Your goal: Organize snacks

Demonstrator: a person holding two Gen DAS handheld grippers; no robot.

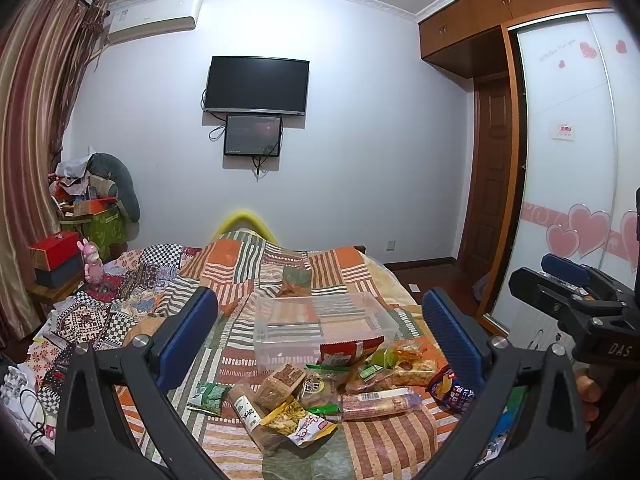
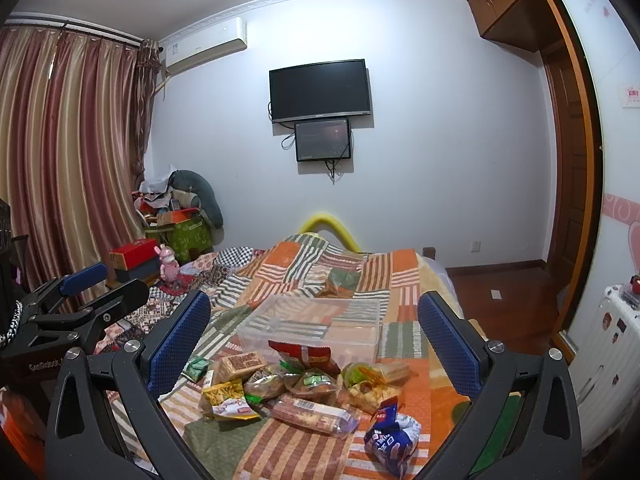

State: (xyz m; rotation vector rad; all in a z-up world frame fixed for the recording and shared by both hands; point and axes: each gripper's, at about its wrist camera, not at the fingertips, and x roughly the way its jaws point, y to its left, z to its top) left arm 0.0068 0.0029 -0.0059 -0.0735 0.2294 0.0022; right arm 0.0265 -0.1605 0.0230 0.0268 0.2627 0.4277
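A pile of snack packets [image 1: 320, 392] lies on the patchwork bedspread, in front of an empty clear plastic bin [image 1: 324, 326]. The same pile [image 2: 304, 392] and bin [image 2: 312, 328] show in the right wrist view, with a blue packet [image 2: 390, 436] nearest. My left gripper [image 1: 320, 332] is open and empty, held above the pile. My right gripper [image 2: 314, 332] is open and empty too, also above the pile. Each gripper shows in the other's view: the right one [image 1: 568, 284] at the right edge, the left one [image 2: 84, 292] at the left edge.
The bed [image 1: 280, 268] fills the foreground. A cluttered side table with a red box [image 1: 56, 252] and pink toy [image 1: 93, 264] stands at the left by the curtain. A TV [image 1: 256, 84] hangs on the far wall. A wardrobe [image 1: 572, 160] lines the right.
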